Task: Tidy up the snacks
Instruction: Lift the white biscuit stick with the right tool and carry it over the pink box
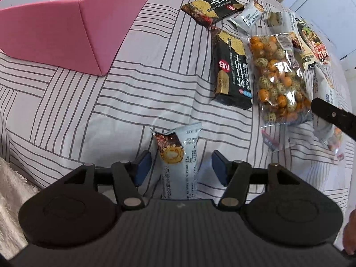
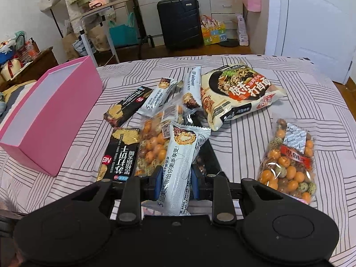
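We are sorting snack bars on the striped bedsheet (image 1: 66, 93).
Our right gripper (image 2: 175, 178) is clamping a white bar wrapper (image 2: 181, 166); our left gripper (image 1: 181, 169) is straddling another wrapper (image 1: 178, 155), jaws apart.

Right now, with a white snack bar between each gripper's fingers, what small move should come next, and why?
Probably close the left gripper: its blue pads stand apart on either side of a white snack bar lying on the striped sheet, not yet pinched. The right gripper already clamps its own bar, and the pink box sits open.
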Tool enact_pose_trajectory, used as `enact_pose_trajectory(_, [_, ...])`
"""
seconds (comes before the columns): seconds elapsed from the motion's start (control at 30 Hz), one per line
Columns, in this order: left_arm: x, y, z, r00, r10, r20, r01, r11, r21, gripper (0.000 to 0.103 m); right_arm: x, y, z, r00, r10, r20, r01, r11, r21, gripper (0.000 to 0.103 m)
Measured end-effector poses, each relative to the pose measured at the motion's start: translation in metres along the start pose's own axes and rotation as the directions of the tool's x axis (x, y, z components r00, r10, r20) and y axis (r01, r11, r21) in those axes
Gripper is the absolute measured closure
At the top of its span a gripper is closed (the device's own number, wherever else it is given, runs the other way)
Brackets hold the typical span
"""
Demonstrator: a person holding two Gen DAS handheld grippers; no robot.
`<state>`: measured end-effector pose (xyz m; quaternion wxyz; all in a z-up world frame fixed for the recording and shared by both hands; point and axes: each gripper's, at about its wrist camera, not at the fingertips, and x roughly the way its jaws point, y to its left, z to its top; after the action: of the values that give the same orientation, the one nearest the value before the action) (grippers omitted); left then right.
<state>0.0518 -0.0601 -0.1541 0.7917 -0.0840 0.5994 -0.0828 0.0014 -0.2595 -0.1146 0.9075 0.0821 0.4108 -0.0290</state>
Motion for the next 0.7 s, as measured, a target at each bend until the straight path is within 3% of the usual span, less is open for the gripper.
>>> enact_pose_trajectory(0.07, [0.004, -0.003, -0.004, 1.000, 0.018, 0.001, -0.018, 0.999, 0.027, 0.077, -0.001, 0.001, -0.003, 1.000, 0.008, -0.004, -0.008, 1.000, 0.004, 0.073])
enact_pose_trajectory(0.43, [-0.008, -0.006, 0.003, 1.000, 0.004, -0.001, -0.004, 0.999, 0.040, 0.081, -0.007, 0.015, -0.016, 0.995, 0.054, -0.082, -0.055, 0.998, -0.010, 0.073])
enact_pose_trajectory(0.7, [-0.025, 0.001, 0.009, 1.000, -0.022, -0.021, 0.023, 0.999, 0.038, 0.081, -0.014, 0.040, -0.024, 0.977, 0.114, -0.178, -0.121, 0.992, -0.032, 0.073])
